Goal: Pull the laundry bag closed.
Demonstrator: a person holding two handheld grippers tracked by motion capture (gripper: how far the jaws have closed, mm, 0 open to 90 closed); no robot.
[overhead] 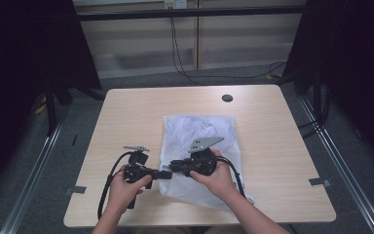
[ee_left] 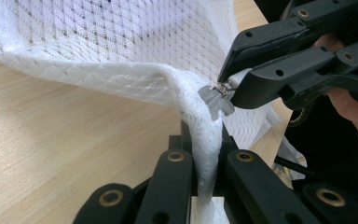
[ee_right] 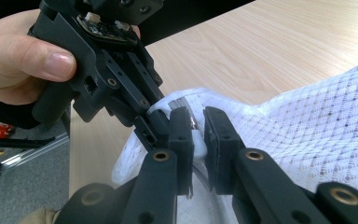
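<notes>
On the near half of the table (overhead: 126, 105), slightly right of centre, lies a white mesh laundry bag (overhead: 199, 131) — thin, soft netting that will likely weigh almost nothing, fold wherever it is lifted and offer no stiffness to pull against. The left gripper (ee_left: 208, 179) has its jaws closed on a pinched ridge of the netting at the bag's near-left edge. The right gripper (ee_left: 228, 88) meets it from the right, its jaws clamped on the small grey zipper pull (ee_left: 216, 100) that sits just above that ridge. That looks the sensible pairing — fabric held close beside the slider, the metal tab taken squarely, since it is small and probably slippery. In the right gripper view a white tip shows between the closed jaws, the mesh bunched against it. No brand, label or legible writing shows on the bag or the grippers.
</notes>
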